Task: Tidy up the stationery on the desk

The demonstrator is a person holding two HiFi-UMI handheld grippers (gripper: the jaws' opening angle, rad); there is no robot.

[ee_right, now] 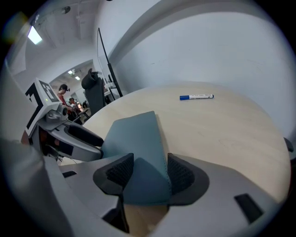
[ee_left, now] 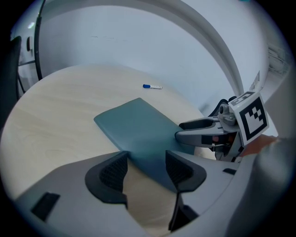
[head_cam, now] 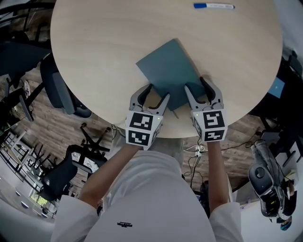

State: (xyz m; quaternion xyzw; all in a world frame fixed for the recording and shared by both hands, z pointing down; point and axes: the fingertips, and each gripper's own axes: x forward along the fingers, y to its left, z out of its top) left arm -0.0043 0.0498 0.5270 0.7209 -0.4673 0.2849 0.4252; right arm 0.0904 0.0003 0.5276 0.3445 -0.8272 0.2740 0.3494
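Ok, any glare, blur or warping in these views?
Head view: even light, sharp, pen clear. Left gripper view: dark corners, heavy bending, folder slightly soft. Right gripper view: ceiling lamp flares top left, room behind blurred.

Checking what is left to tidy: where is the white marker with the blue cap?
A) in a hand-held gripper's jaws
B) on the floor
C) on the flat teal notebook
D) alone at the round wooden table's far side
D: the white marker with the blue cap lies at the far side of the round wooden table, apart from the flat teal notebook.
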